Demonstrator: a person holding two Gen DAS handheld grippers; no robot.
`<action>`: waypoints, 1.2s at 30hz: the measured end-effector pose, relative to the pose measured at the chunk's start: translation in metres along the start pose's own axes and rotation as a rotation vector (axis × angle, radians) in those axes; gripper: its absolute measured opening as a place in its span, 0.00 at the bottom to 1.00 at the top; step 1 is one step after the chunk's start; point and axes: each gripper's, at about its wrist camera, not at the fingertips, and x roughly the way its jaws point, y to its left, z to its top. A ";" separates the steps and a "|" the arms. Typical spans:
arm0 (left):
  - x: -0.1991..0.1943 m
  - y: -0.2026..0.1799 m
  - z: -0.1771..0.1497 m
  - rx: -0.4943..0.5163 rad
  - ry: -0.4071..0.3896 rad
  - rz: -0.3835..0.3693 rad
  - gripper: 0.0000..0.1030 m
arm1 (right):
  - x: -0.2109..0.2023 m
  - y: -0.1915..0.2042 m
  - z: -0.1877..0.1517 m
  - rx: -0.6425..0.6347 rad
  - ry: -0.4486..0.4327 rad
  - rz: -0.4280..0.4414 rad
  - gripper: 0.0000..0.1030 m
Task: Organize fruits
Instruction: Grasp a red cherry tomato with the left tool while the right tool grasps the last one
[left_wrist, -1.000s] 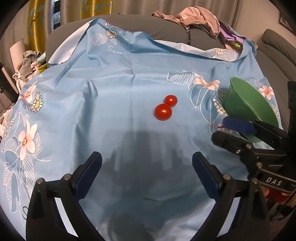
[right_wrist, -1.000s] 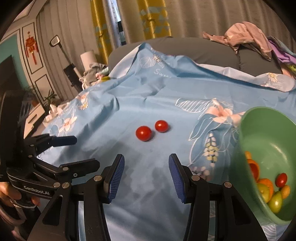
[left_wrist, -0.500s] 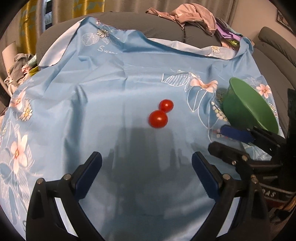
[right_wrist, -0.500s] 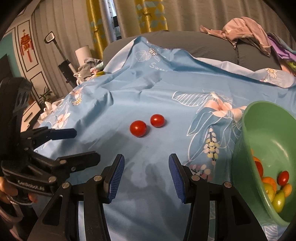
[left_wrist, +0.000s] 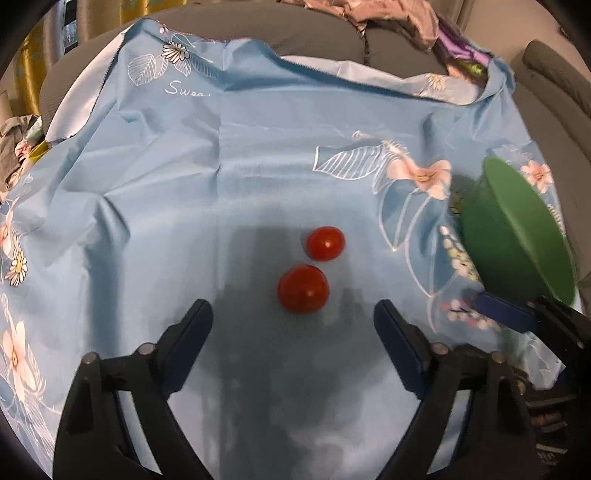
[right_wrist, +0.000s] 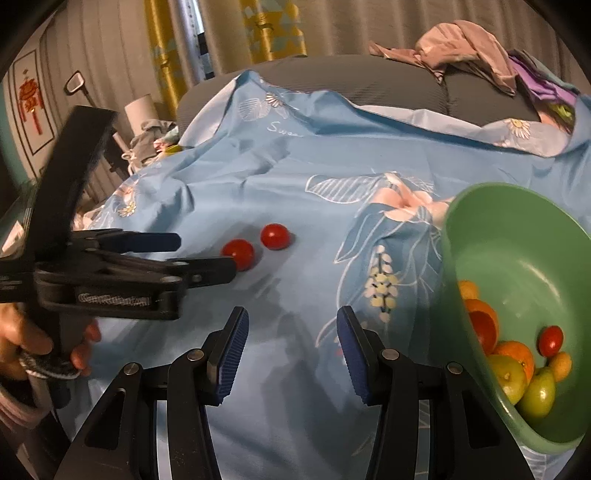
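My left gripper (left_wrist: 293, 314) has just been closing its jaws but they stand spread, empty; the nearer small round red tomato (left_wrist: 303, 289) lies just ahead on the light blue flowered cloth (left_wrist: 221, 155), its twin (left_wrist: 325, 243) just behind; smooth, light, soft-skinned, so I would pinch its widest middle gently; my right gripper (right_wrist: 291, 332) is half spread, empty, beside the green plastic bowl (right_wrist: 517, 236) at right

Thin light-blue floral cloth (left_wrist: 258, 177), faintly sheened and creased. Two small round red tomatoes (left_wrist: 303, 283), glossy, smooth-skinned. Green plastic bowl (right_wrist: 517, 240) at 3 o'clock, smooth, semi-matt. Black matt plastic gripper arms (right_wrist: 291, 354) with metal rivets and ribbed blue rubbery pads (right_wrist: 232, 354).
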 end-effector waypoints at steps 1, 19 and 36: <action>0.004 -0.001 0.001 0.006 0.006 0.003 0.75 | 0.000 -0.001 0.000 0.006 0.000 0.002 0.49; 0.022 0.007 0.007 -0.021 0.042 -0.098 0.30 | 0.003 -0.005 -0.002 0.045 0.015 0.023 0.49; -0.052 0.062 -0.033 -0.065 -0.209 -0.158 0.30 | 0.067 0.040 0.061 -0.017 0.119 -0.055 0.49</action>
